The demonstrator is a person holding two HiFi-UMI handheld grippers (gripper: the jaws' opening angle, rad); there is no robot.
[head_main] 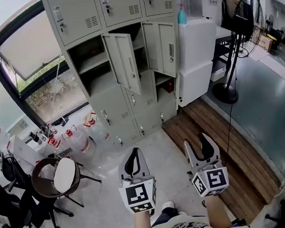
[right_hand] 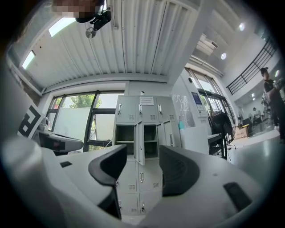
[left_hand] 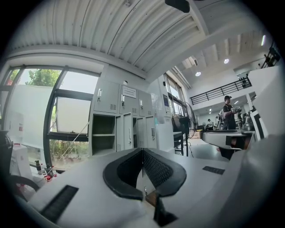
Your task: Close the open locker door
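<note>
Grey sheet steel: the open locker door [head_main: 124,62] stands mid-bank, well ahead of you, and should swing light and stiff. Push near its free edge with your right gripper [head_main: 198,144], spread and empty; your left gripper [head_main: 134,156] is pinched together.

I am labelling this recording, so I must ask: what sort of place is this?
Probably a workshop or lab hall with a staff corner. A bank of grey metal lockers, a high ribbed ceiling and an upper-floor railing point to that.

locker door [head_main: 123,62] | grey metal, vertical handle | swung open | second row from top
</note>
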